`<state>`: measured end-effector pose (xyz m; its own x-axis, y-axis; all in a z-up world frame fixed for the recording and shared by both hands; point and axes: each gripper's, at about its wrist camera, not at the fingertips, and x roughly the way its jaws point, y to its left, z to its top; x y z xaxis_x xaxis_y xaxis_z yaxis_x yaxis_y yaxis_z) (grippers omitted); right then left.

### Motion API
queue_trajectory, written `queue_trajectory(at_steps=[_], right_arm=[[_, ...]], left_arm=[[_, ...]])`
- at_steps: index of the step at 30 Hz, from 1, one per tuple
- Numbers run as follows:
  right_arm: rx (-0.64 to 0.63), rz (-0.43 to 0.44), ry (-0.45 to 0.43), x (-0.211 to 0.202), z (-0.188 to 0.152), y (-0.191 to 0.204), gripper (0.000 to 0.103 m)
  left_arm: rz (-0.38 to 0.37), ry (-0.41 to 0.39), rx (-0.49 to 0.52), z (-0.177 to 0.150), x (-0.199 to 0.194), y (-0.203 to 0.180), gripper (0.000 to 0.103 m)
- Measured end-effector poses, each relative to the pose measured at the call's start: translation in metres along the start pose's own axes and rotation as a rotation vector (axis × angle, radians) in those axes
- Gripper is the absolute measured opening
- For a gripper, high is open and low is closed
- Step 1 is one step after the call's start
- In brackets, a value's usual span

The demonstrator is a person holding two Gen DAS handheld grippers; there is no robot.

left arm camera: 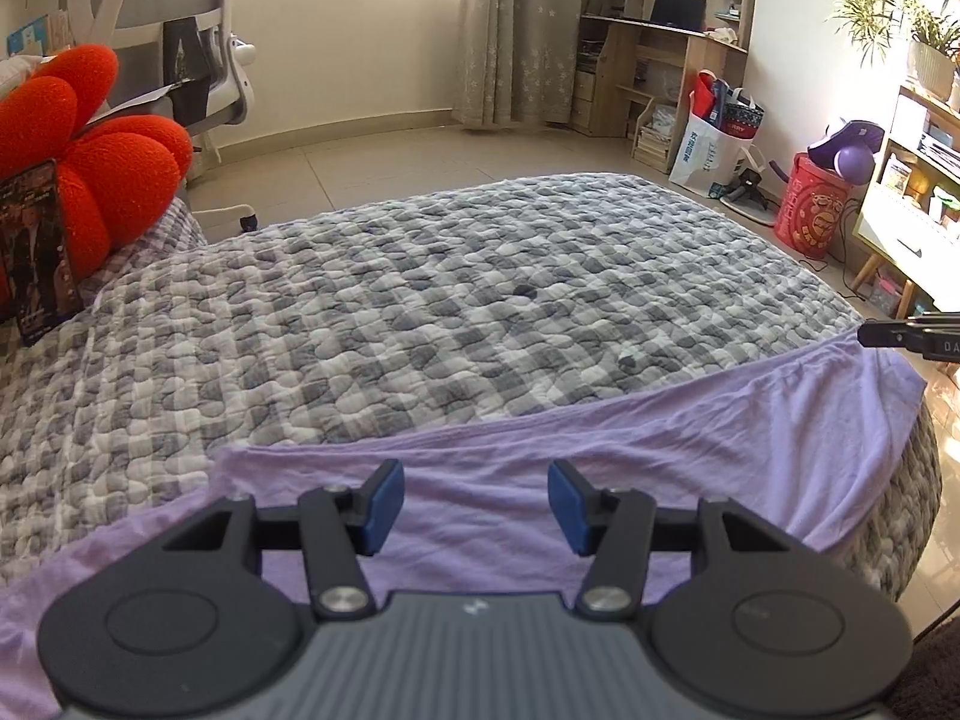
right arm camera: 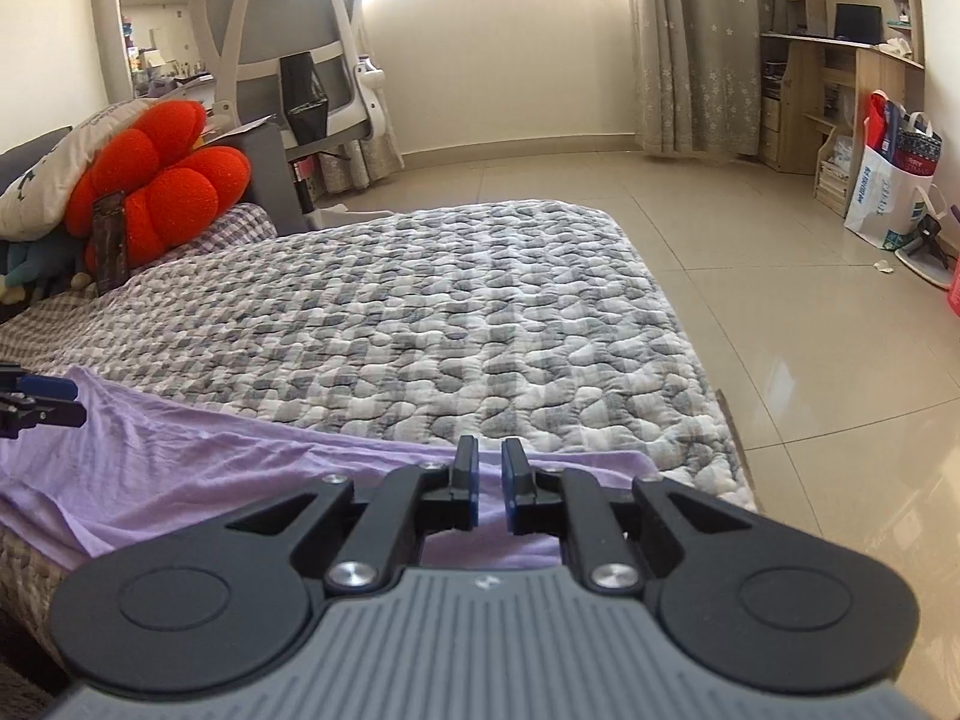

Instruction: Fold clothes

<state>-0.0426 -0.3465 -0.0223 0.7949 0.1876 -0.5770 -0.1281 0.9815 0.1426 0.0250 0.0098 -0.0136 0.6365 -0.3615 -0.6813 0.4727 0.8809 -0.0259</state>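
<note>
A pale purple garment (left arm camera: 480, 480) lies spread along the near edge of the bed and drapes over its right corner; its surface (right arm camera: 210, 468) is wrinkled. My left gripper (left arm camera: 477, 504) hovers just above the garment's middle, jaws wide open with nothing between the blue pads. It also shows at the left edge of the right wrist view, left gripper (right arm camera: 36, 402). My right gripper (right arm camera: 489, 474) sits low over the garment's far right edge, jaws drawn in to a narrow slit. No cloth shows between its pads. From the side, the right gripper (left arm camera: 900, 333) touches the garment's raised corner.
The bed carries a grey checked quilt (left arm camera: 420, 312). A red flower cushion (left arm camera: 90, 150) and a dark box (left arm camera: 36, 246) sit at its head. A white office chair (right arm camera: 294, 48), a desk (left arm camera: 660, 54), shopping bags (left arm camera: 714, 138) and a red bucket (left arm camera: 810, 204) stand around on the tiled floor.
</note>
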Motion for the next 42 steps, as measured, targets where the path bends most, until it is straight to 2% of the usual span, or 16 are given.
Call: queue_trajectory(at_steps=[5,9,11,12,13,17,21,23,27,31,32,35,38,39,42], right_arm=[[-0.104,0.135,0.037,0.015,0.005,0.037,0.014],[-0.177,0.205,0.060,0.025,0.010,0.059,0.014],[-0.201,0.221,0.071,0.029,0.013,0.066,0.021],[-0.211,0.228,0.075,0.031,0.013,0.069,0.029],[-0.222,0.234,0.078,0.032,0.013,0.072,0.033],[-0.262,0.249,0.089,0.038,0.016,0.080,0.033],[-0.294,0.261,0.094,0.042,0.020,0.084,0.033],[-0.313,0.272,0.105,0.044,0.022,0.086,0.033],[-0.356,0.296,0.130,0.049,0.021,0.089,0.031],[-0.386,0.317,0.154,0.055,0.019,0.092,0.019],[-0.392,0.320,0.158,0.056,0.018,0.092,0.017],[-0.405,0.321,0.151,0.058,0.015,0.095,0.012],[-0.407,0.318,0.143,0.058,0.014,0.098,0.002],[-0.402,0.311,0.135,0.057,0.014,0.098,0.001],[-0.401,0.276,0.098,0.051,0.012,0.100,0.000]], left_arm=[[0.064,-0.010,-0.014,-0.006,-0.006,0.022,0.055],[0.099,-0.016,-0.011,-0.008,-0.008,0.033,0.055],[0.092,-0.019,0.005,-0.007,-0.008,0.034,0.055],[0.088,-0.021,0.013,-0.007,-0.008,0.034,0.055],[0.085,-0.022,0.021,-0.006,-0.007,0.035,0.055],[0.070,-0.028,0.052,-0.005,-0.006,0.037,0.055],[0.041,-0.038,0.156,0.003,0.002,0.028,0.055],[0.073,-0.038,0.203,0.006,0.006,0.028,0.055],[0.119,-0.024,0.165,0.005,0.006,0.050,0.055],[0.113,-0.006,0.046,-0.003,0.008,0.078,0.054],[0.099,-0.007,0.004,-0.006,0.009,0.084,0.053],[0.058,-0.011,-0.132,-0.012,0.015,0.101,0.039],[0.015,-0.038,-0.226,-0.017,0.018,0.108,0.020],[0.003,-0.050,-0.246,-0.020,0.017,0.110,0.009],[0.013,-0.089,-0.261,-0.026,0.013,0.108,0.004]])
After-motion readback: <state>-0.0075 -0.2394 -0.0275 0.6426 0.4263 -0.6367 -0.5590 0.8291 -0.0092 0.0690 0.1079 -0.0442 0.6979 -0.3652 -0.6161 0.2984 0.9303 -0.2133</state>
